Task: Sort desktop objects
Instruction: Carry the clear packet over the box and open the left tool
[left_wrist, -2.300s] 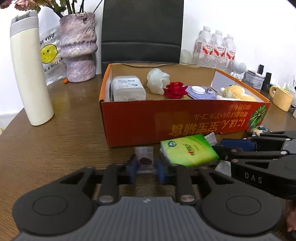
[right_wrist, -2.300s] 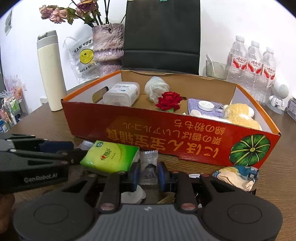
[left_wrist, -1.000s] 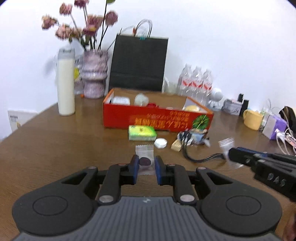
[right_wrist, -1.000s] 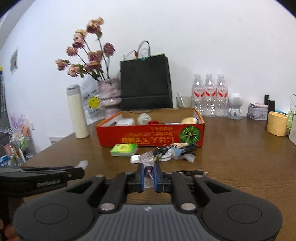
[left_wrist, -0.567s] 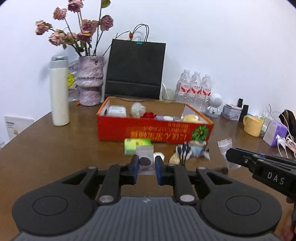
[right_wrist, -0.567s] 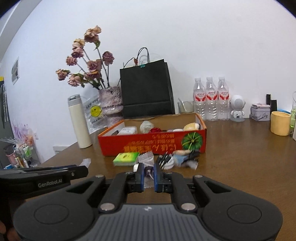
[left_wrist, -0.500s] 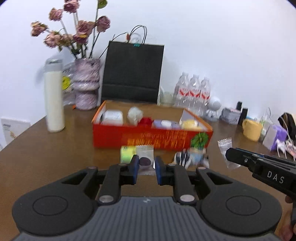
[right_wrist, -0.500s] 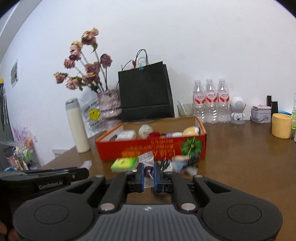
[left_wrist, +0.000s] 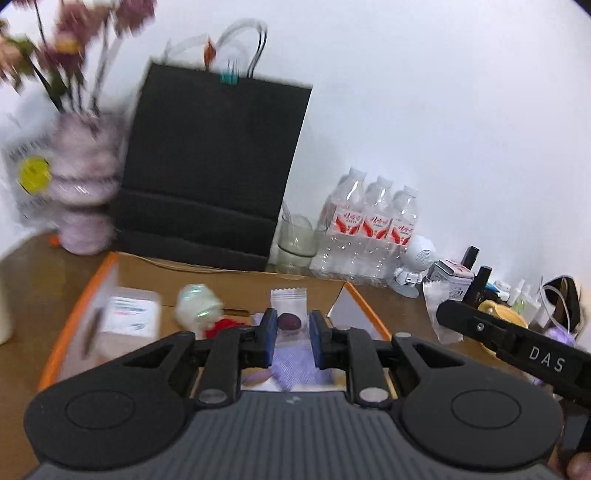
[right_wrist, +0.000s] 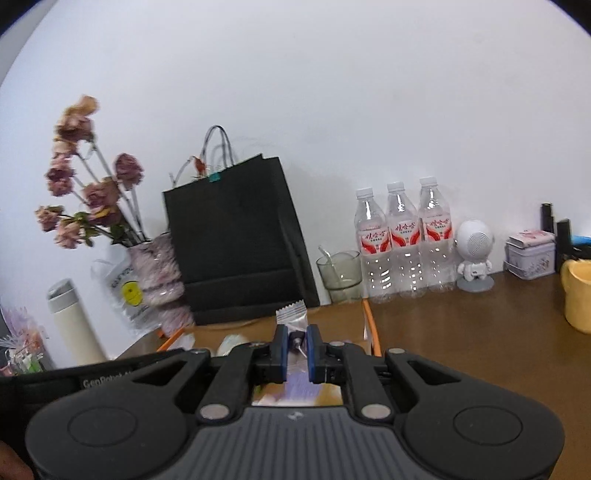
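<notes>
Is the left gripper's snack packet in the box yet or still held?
Still held: the left gripper pinches the snack packet above the orange box.

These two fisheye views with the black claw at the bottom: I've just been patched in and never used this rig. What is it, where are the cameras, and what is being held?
There is no robot arm. A person carries two hand-held grippers, and each has a camera looking forward along its two blue-padded fingers.

In the left wrist view, the left gripper is shut on a clear snack packet with a dark sweet inside. The black bar marked DAS is the right gripper, seen from the side.

In the right wrist view, the right gripper pinches a second small clear packet.

Both hang over the orange cardboard box, which already holds a white tub and a red rose. Behind it on the wooden table stand a black paper bag, three water bottles and a flower vase.
</notes>
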